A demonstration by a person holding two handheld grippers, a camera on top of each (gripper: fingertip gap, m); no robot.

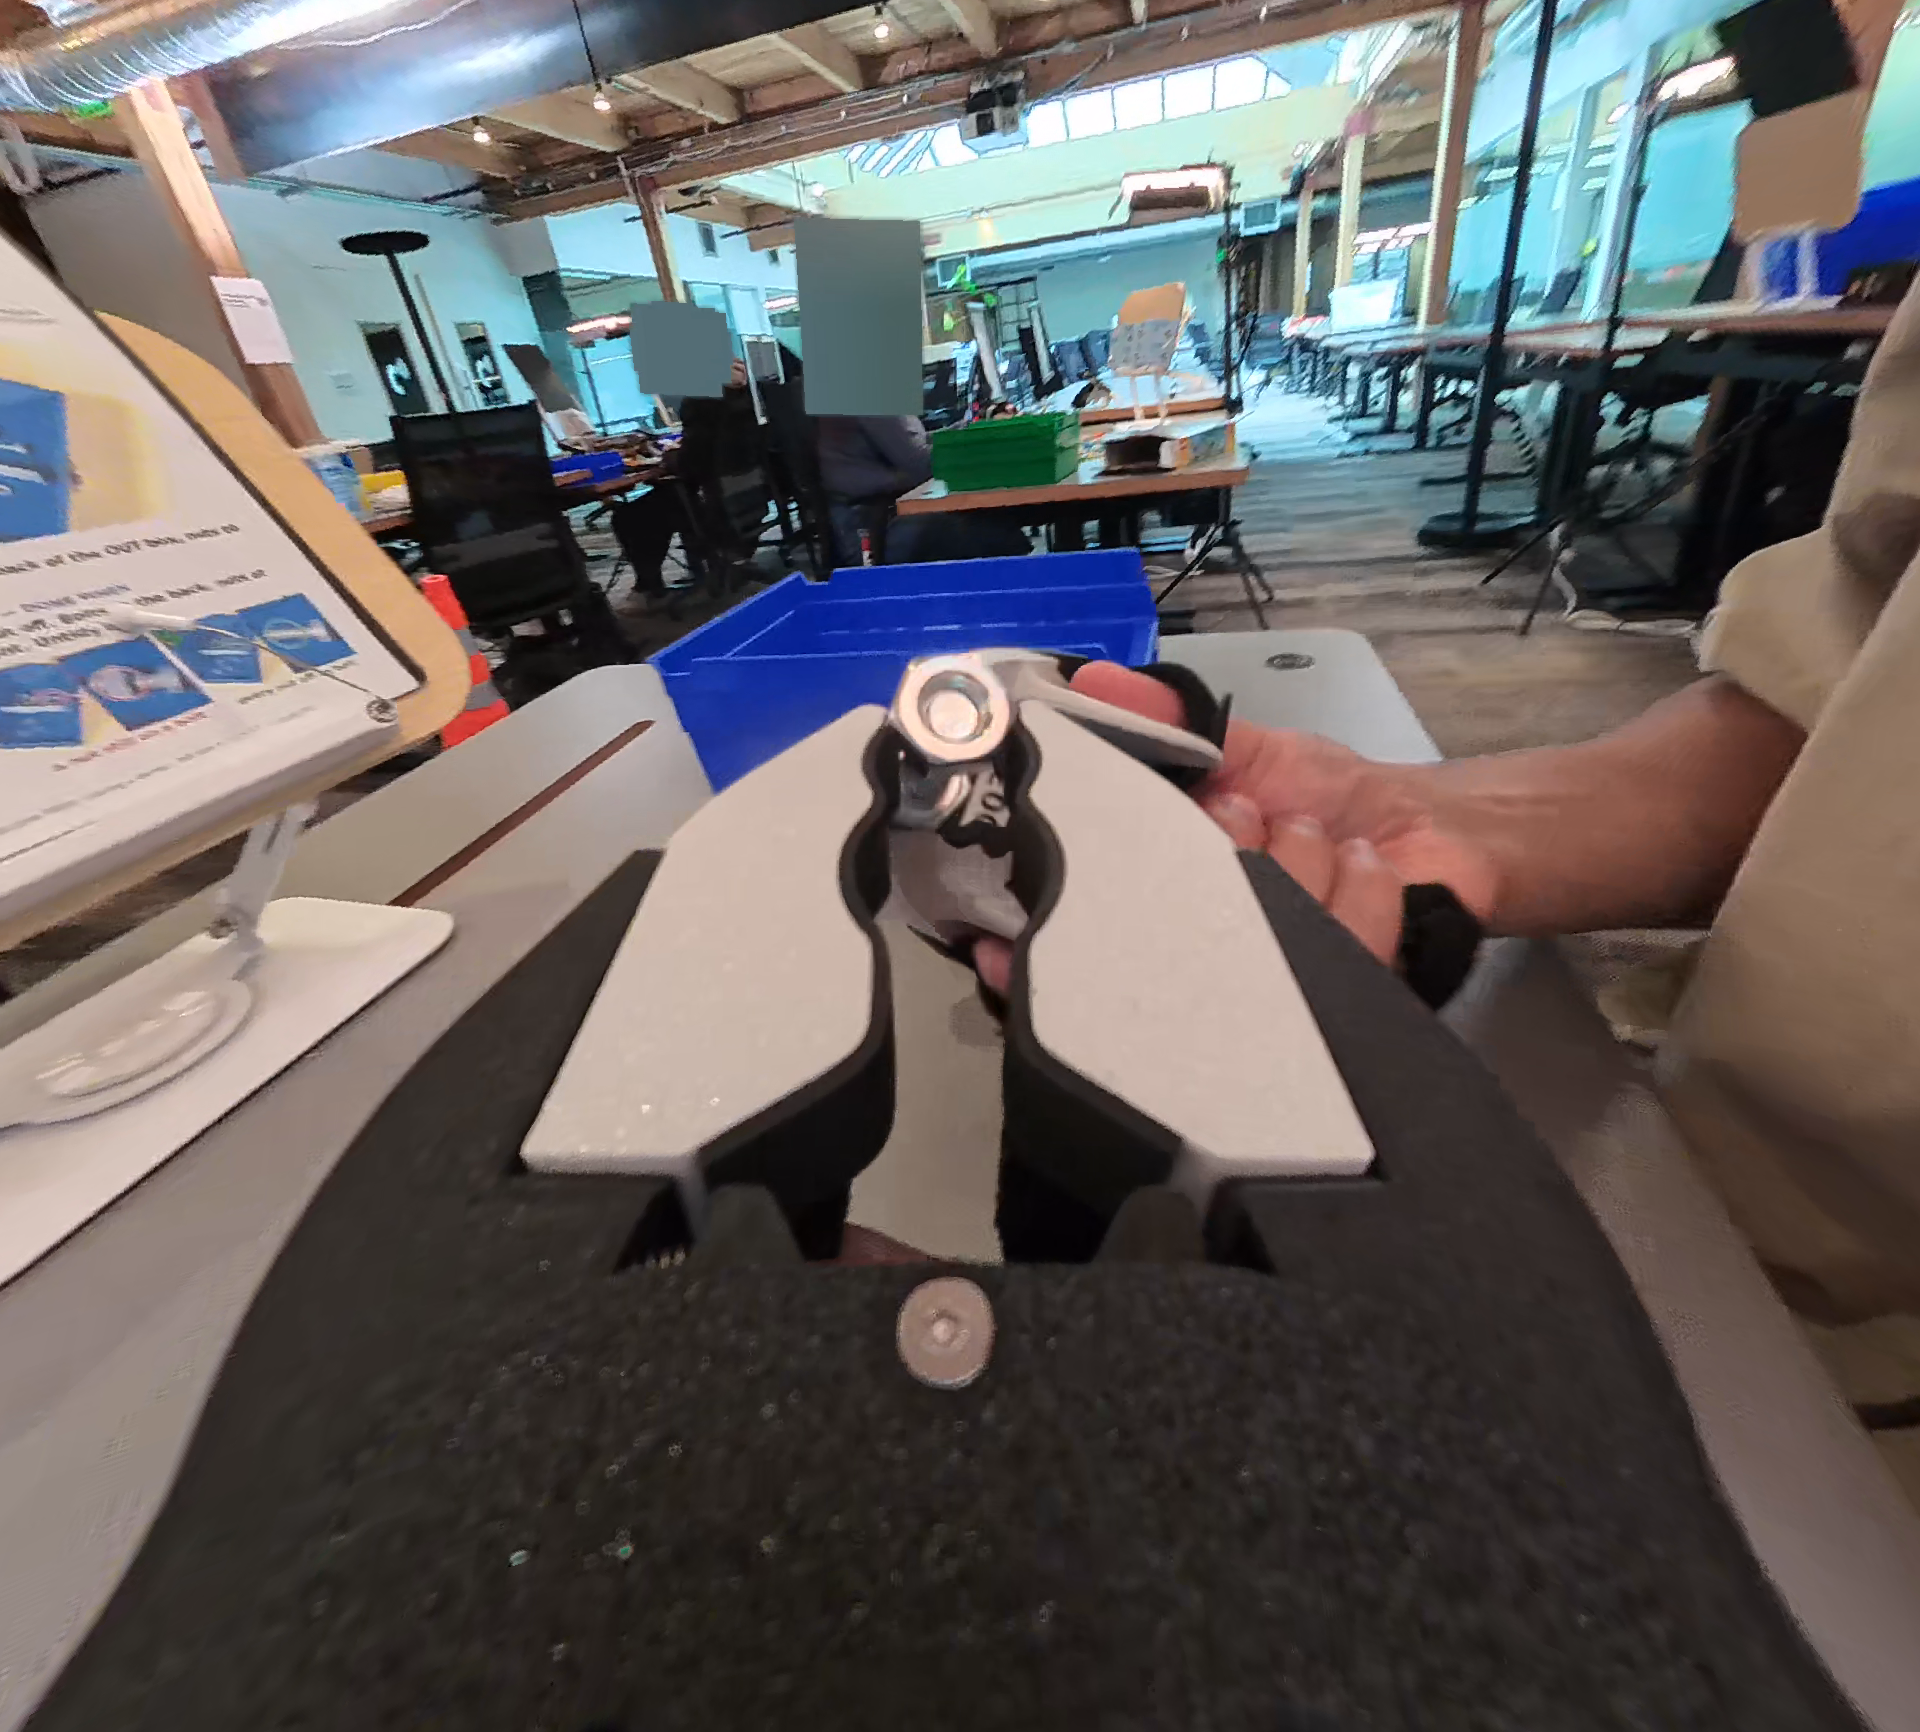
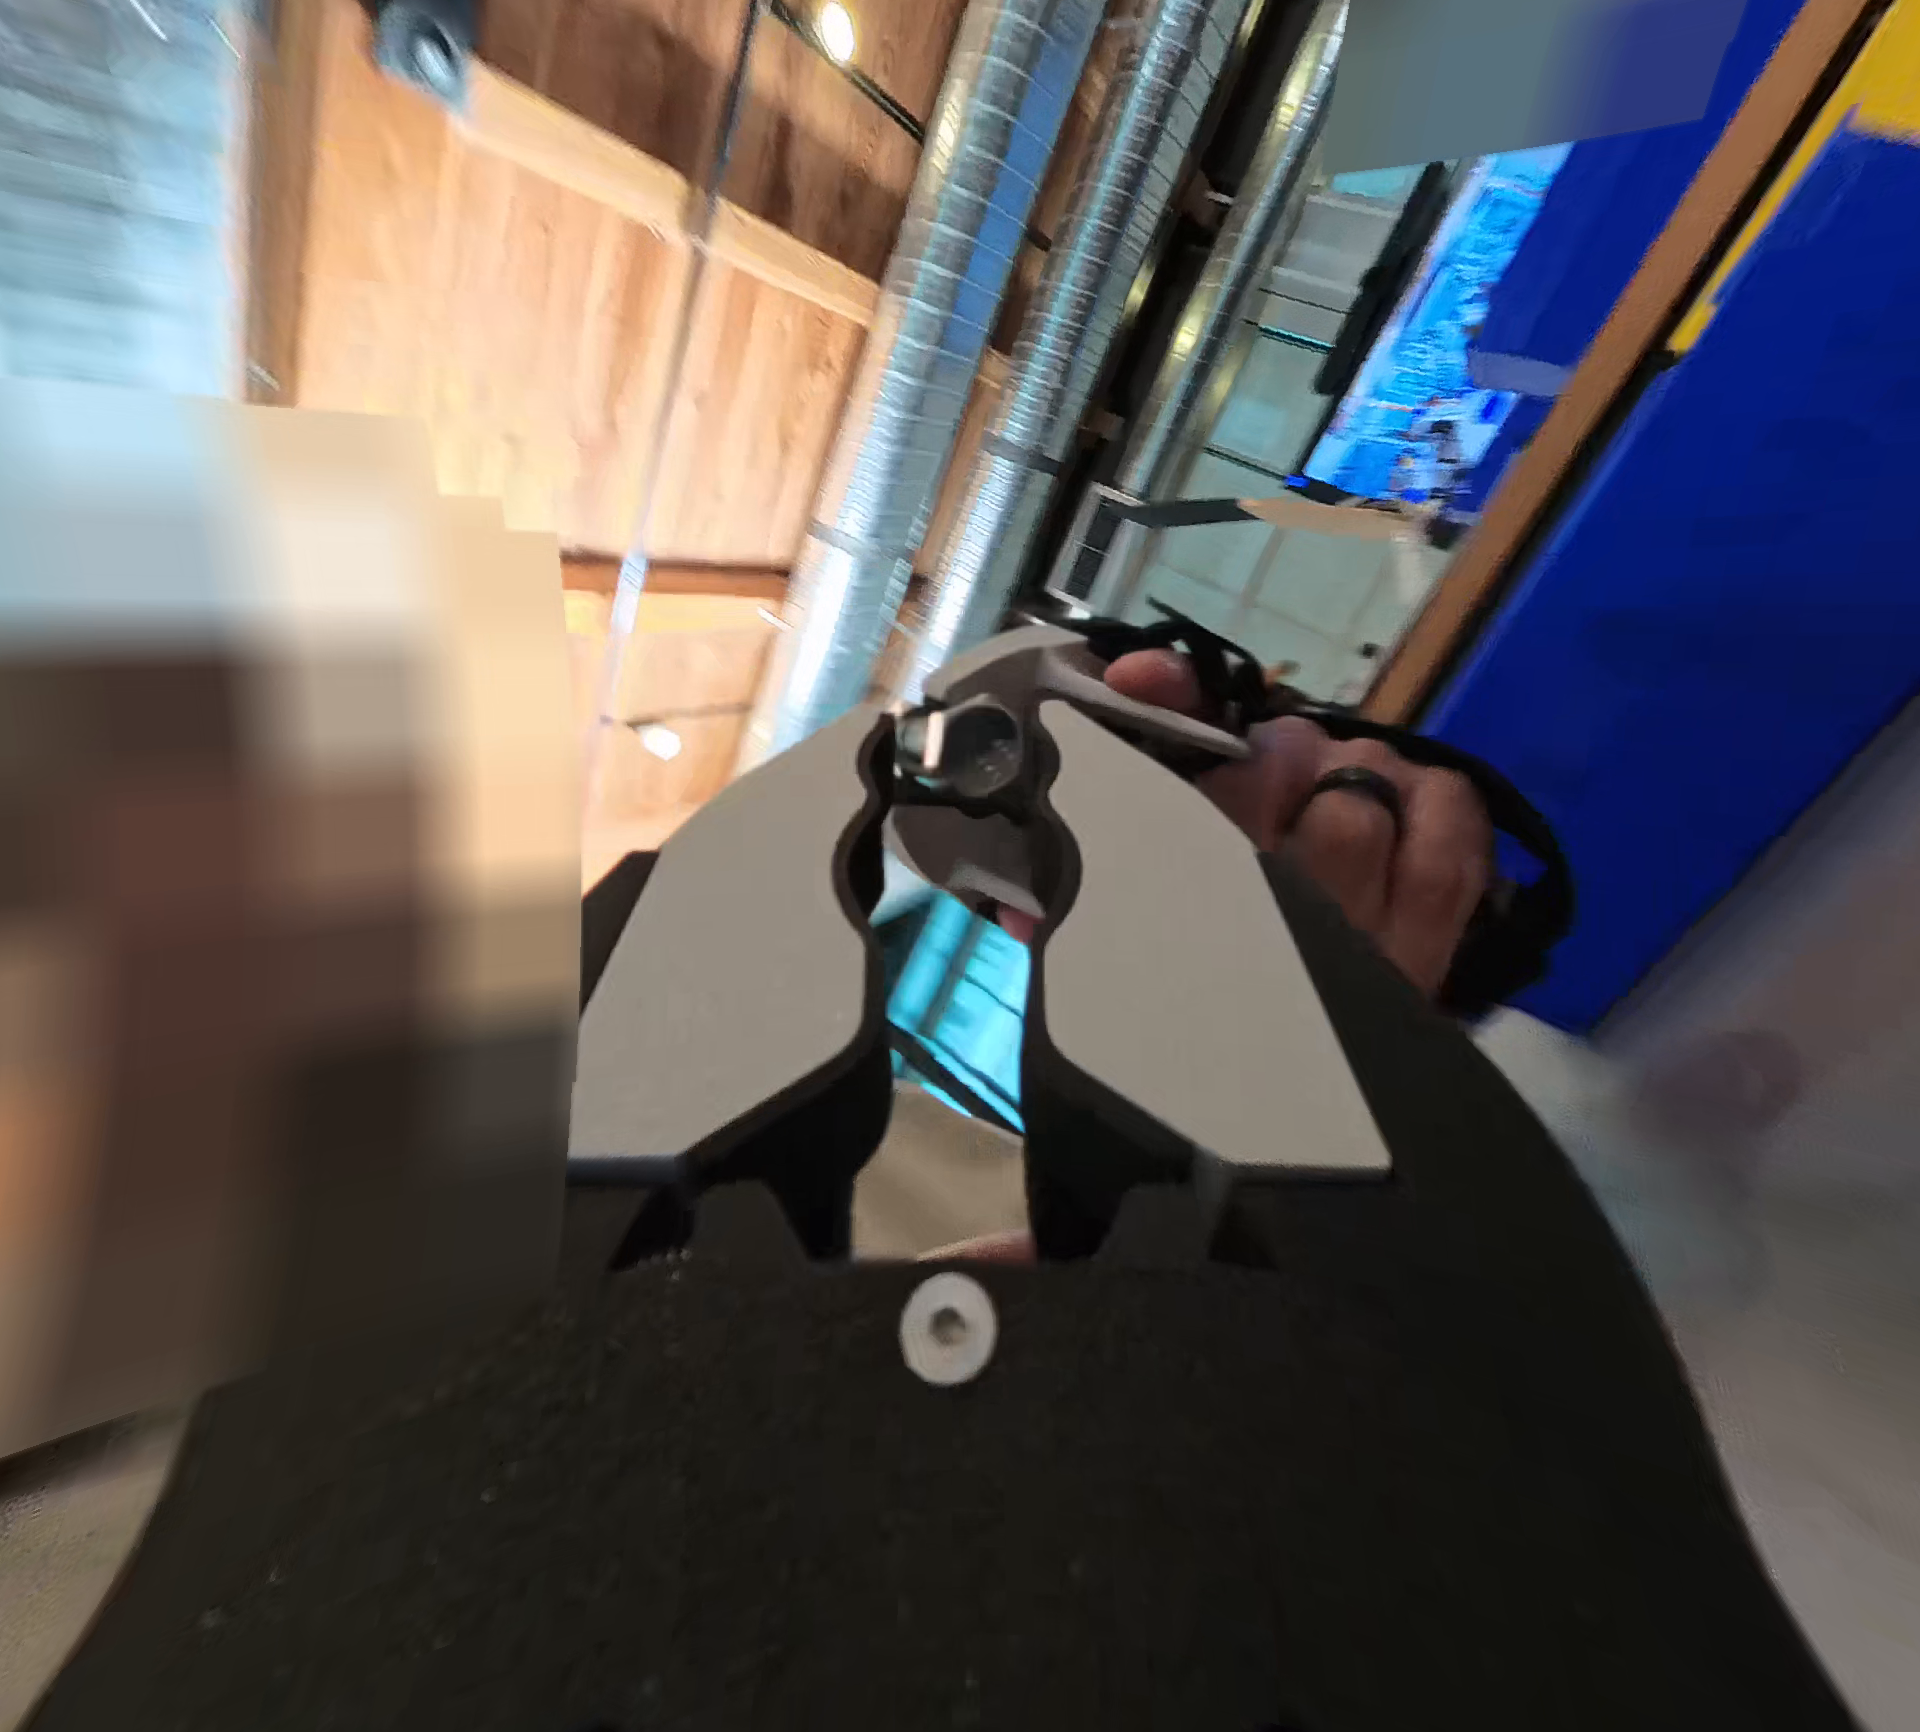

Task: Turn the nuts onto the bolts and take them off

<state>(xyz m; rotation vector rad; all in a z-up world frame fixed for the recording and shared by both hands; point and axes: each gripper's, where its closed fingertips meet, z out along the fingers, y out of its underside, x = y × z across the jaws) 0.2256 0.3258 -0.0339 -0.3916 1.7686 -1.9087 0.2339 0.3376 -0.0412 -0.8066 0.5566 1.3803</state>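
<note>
Nearest the lens in both views is the dark speckled body of each tool, and beyond it the pale fingers drawn in on the work. The left gripper point(image 1: 951, 737) is clamped on the nut point(image 1: 948, 714), a bright hexagonal piece held at the very tips with its bore facing the camera. The right gripper point(image 2: 961, 752) is closed on the bolt point(image 2: 977, 747), whose round head end points back at the lens with a hex shape just beside it. The two tools meet nose to nose, held up in the air; each view shows the opposing tool's pale fingers and a hand point(image 1: 1340, 835) behind them. Both parts look like small plated steel: rigid, dense for their size and slick, so the flats of the hexes are likely the surest hold, and a grip on threads or corners would probably slip. Farther out sit a blue bin point(image 1: 914, 633) on the grey table point(image 1: 1340, 674) and an instruction sheet on a stand point(image 1: 156, 643). The bolt's shank and threads are hidden between the tips, so how far the nut is engaged cannot be judged, and the right view is motion-blurred.
</note>
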